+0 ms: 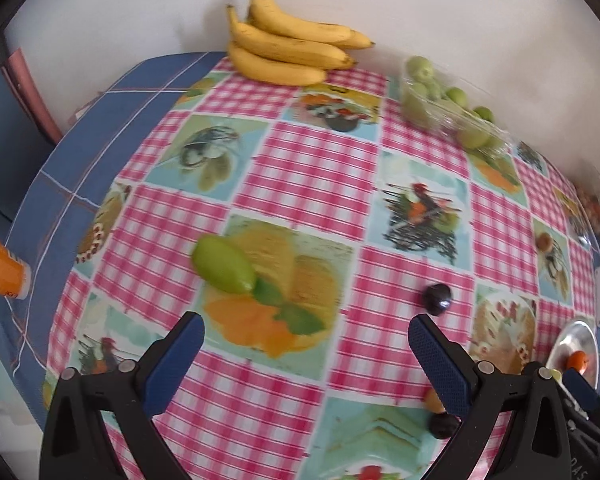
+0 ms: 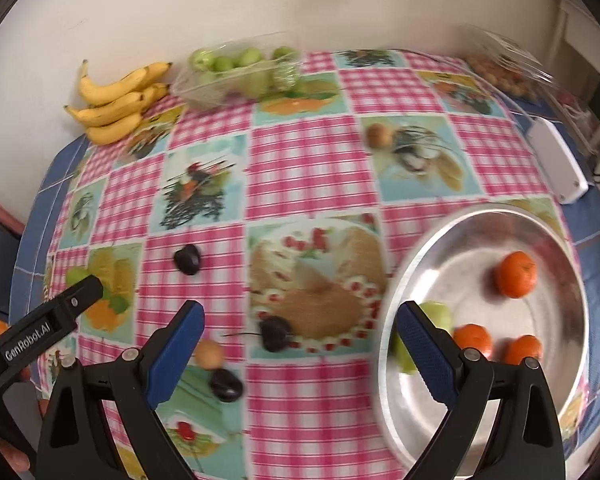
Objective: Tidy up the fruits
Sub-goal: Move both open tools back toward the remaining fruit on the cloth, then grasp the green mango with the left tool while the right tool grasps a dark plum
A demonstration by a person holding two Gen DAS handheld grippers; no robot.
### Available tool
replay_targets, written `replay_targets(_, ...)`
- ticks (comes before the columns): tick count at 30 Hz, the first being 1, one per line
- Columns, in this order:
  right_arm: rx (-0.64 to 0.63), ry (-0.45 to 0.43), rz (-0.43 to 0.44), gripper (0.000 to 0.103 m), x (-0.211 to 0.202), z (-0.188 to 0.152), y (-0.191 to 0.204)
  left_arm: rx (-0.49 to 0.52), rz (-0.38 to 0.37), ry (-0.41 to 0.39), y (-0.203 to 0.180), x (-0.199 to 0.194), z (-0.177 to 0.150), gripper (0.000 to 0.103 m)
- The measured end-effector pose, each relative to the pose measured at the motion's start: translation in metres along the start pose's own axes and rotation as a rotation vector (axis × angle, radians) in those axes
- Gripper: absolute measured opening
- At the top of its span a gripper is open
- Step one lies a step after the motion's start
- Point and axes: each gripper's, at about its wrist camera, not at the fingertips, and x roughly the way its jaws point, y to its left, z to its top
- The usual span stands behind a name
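Observation:
My left gripper [image 1: 306,324] hangs open over the tablecloth with nothing between its fingers. A green oval fruit [image 1: 224,264] lies just beyond its left finger, and a dark plum [image 1: 437,299] sits off its right fingertip. My right gripper [image 2: 300,312] is open and empty too, above a dark cherry-like fruit [image 2: 275,332]. Its right finger overlaps the rim of a metal plate [image 2: 420,248]. The plate holds three tangerines [image 2: 516,274] and a green fruit [image 2: 436,316], partly hidden by that finger. A tan fruit [image 2: 209,354] and another plum [image 2: 226,384] lie by its left finger.
Bananas [image 1: 288,46] and a clear tub of green fruits [image 1: 444,100] rest by the back wall. A brown fruit [image 2: 379,135] lies mid-table, with a white box [image 2: 556,164] and another clear tub [image 2: 504,68] at the right. An orange cup [image 1: 0,268] stands off the left edge.

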Motion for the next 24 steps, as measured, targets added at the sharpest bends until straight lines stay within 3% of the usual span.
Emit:
replay_targets(7, -0.044, -0.022, 0.040, 0.097, 0.008, 0.002, 0.029, -0.035, 0.009, -0.001, 0.033, 0.005, 0.014, 0.103)
replay_targets(11, -0.029, -0.024, 0.124, 0.097, 0.017, 0.005, 0.039, -0.052, -0.005, -0.012, 0.050, 0.010, 0.024, 0.103)
replay_targets(19, -0.065, -0.015, 0.121, 0.097, 0.038, 0.015, 0.060, -0.127, -0.026, 0.006, 0.079, 0.031, 0.036, 0.103)
replay_targets(24, -0.066, 0.006, 0.125, 0.097, 0.051, 0.019, 0.066, -0.093, -0.018, 0.020, 0.077, 0.042, 0.039, 0.103)
